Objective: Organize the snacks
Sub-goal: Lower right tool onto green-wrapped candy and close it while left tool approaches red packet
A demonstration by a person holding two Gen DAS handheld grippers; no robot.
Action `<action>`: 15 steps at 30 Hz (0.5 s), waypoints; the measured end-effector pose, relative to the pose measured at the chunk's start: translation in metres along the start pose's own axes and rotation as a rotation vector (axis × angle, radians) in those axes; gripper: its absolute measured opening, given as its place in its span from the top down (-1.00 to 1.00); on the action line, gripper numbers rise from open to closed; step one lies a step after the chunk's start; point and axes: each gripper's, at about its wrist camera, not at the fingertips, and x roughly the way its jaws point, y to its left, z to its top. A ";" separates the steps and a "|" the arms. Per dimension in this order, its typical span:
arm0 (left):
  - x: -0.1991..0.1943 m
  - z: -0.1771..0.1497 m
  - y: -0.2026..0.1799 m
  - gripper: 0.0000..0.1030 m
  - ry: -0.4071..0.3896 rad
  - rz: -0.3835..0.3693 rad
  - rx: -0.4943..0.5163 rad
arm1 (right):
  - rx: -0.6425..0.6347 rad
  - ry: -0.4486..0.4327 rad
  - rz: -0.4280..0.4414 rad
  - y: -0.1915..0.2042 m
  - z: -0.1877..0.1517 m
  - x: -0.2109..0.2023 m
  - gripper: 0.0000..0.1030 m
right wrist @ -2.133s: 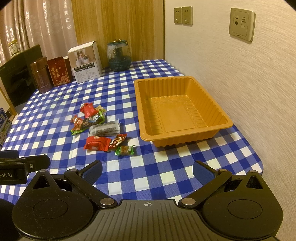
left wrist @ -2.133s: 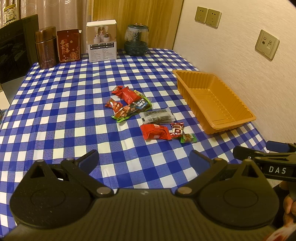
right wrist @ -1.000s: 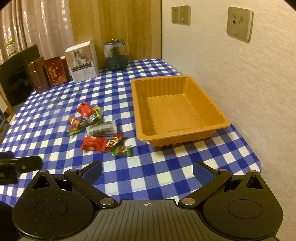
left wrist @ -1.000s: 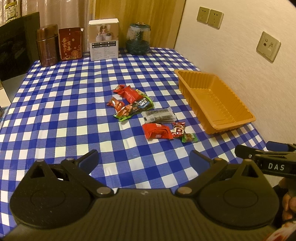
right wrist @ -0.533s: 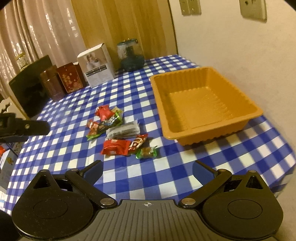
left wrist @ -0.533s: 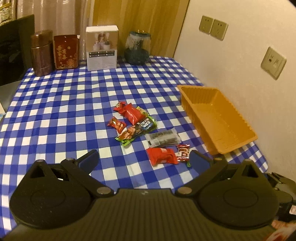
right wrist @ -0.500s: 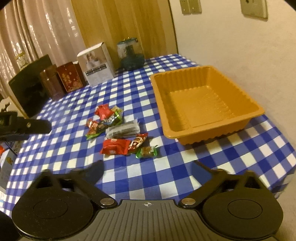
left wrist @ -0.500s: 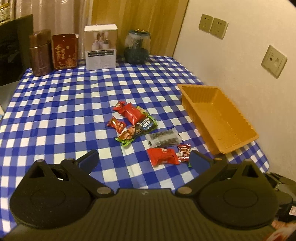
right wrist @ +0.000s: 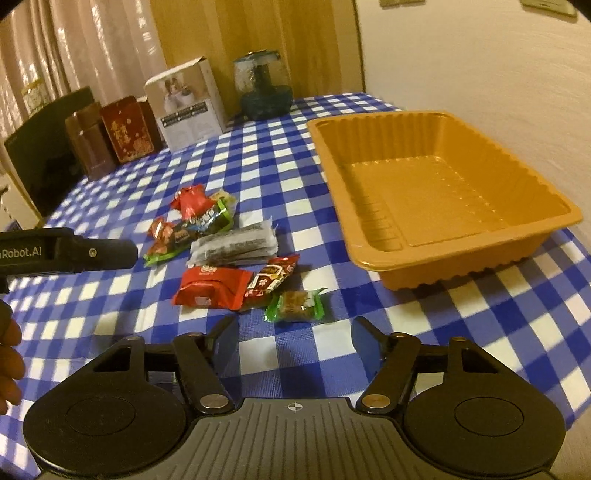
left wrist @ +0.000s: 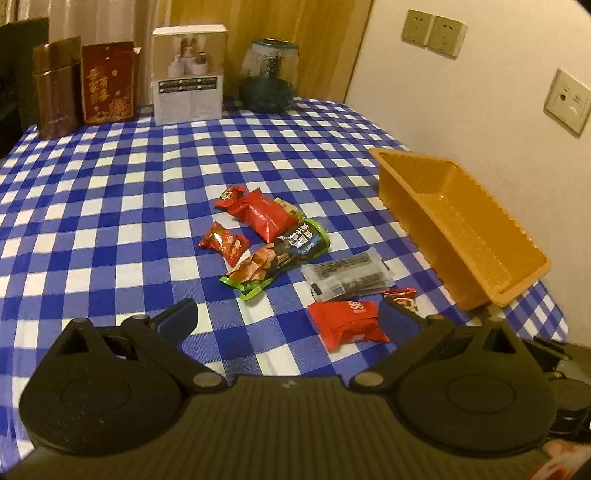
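Observation:
Several snack packets lie in a loose cluster on the blue-checked tablecloth point(left wrist: 110, 221). Among them are a red packet point(left wrist: 347, 325), a grey packet point(left wrist: 347, 277) and a green packet point(left wrist: 280, 254). My left gripper point(left wrist: 286, 319) hangs open over the cloth, its right fingertip close to the red packet, with nothing between the fingers. An empty orange tray point(right wrist: 443, 192) stands to the right of the snacks. My right gripper point(right wrist: 293, 341) hovers just short of a small green candy point(right wrist: 295, 304); its jaws are closing and hold nothing. The red packet point(right wrist: 212, 288) lies to that candy's left.
Along the table's back stand a brown tin point(left wrist: 55, 96), a red tin point(left wrist: 107, 85), a white box point(left wrist: 188, 81) and a glass jar point(left wrist: 267, 77). The wall with sockets point(left wrist: 432, 33) runs along the right. The left gripper's finger point(right wrist: 74, 253) and a hand point(right wrist: 9, 354) show at the left of the right wrist view.
Both grippers have come down and closer to the snacks, which now look larger. The right gripper's fingers have drawn noticeably nearer each other. The left gripper's fingers stay wide apart.

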 end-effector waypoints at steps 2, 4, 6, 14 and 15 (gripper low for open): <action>0.003 -0.002 -0.001 -1.00 0.001 0.023 0.030 | -0.008 0.008 -0.017 0.002 -0.001 0.009 -0.20; 0.006 -0.001 0.001 -1.00 0.011 0.028 0.028 | -0.005 0.010 -0.027 0.002 0.000 0.017 -0.17; 0.008 -0.001 0.005 -1.00 0.020 0.014 0.007 | -0.012 0.002 -0.041 0.004 0.001 0.022 -0.15; 0.015 -0.003 0.003 -1.00 0.059 0.020 0.011 | -0.082 -0.006 -0.084 0.012 0.003 0.034 0.06; 0.016 -0.003 0.002 -1.00 0.062 0.018 0.013 | -0.090 -0.007 -0.088 0.013 0.002 0.034 0.07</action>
